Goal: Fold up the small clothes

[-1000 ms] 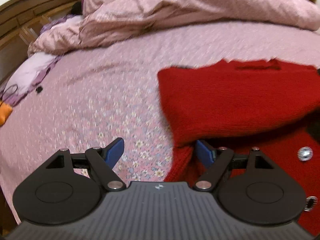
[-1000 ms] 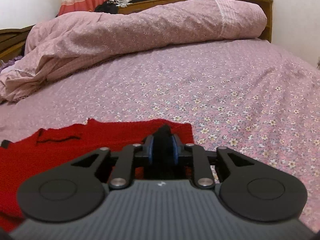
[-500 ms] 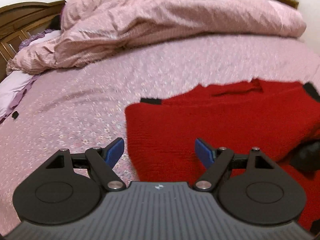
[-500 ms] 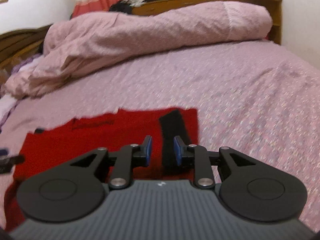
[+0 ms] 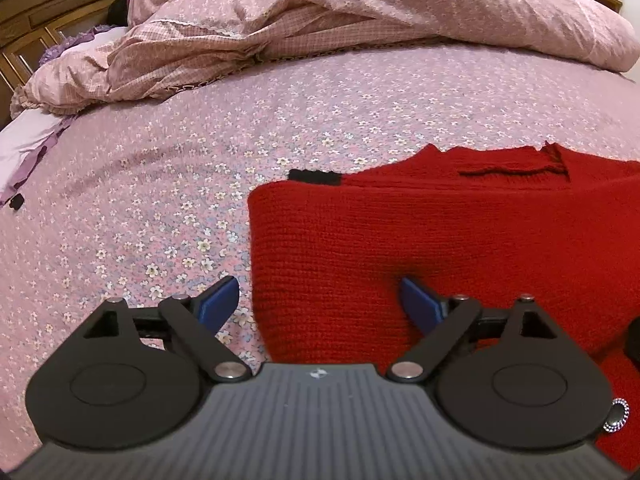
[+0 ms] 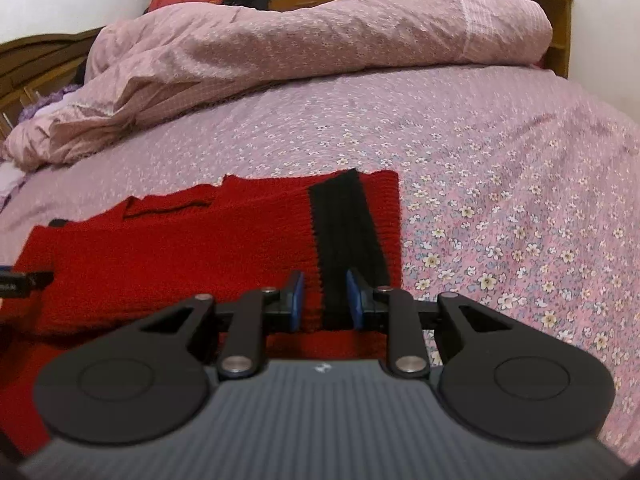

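Observation:
A red knitted sweater [image 5: 440, 232] lies folded flat on the flowered pink bedsheet [image 5: 160, 200]. My left gripper [image 5: 320, 302] hovers over the sweater's left edge. Its jaws are opening wide, one blue pad over the sheet and one over the knit, gripping nothing. A small black trim piece [image 5: 314, 178] pokes out at the far left corner. In the right wrist view the sweater [image 6: 180, 248] has a black band [image 6: 344, 220] running toward my right gripper [image 6: 325, 300]. That gripper is shut on the near end of the band.
A crumpled pink duvet [image 6: 320, 40] is heaped along the far side of the bed. A wooden headboard [image 5: 40, 8] and a lilac pillow [image 5: 24, 140] lie at the left. A silver button [image 5: 618, 420] shows at the sweater's near right. The left gripper's finger [image 6: 28, 278] juts in at the left.
The left gripper swung over the sweater's left edge and its jaws widened. The black band, bunched up between the right pads a second ago, now lies stretched flat ahead of them.

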A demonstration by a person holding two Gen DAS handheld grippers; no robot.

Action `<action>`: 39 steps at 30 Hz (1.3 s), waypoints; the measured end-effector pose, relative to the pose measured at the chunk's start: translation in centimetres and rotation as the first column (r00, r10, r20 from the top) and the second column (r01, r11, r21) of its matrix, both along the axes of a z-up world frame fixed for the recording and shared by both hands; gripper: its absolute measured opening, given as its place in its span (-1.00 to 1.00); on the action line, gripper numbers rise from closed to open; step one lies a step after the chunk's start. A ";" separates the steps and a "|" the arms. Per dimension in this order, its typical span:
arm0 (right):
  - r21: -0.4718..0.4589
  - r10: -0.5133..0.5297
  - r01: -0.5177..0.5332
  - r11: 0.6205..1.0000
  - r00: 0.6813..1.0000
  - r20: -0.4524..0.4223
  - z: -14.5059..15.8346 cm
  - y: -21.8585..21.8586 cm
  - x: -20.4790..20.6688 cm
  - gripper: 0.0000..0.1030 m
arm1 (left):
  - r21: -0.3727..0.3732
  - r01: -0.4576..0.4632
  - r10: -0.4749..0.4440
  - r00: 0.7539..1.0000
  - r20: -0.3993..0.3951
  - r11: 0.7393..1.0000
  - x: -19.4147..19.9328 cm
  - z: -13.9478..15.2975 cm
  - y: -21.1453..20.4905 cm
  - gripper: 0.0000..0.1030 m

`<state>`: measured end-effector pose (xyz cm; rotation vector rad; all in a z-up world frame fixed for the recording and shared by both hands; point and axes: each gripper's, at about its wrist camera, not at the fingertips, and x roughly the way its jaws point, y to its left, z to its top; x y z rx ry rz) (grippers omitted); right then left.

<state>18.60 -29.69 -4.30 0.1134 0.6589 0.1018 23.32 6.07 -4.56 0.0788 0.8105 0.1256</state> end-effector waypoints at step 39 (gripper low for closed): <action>0.057 -0.042 0.048 0.997 0.994 -0.103 2.2 -4.4 -19.2 0.12 | -0.218 -0.046 0.019 0.992 -0.122 0.975 -26.5 2.2 4.5 0.77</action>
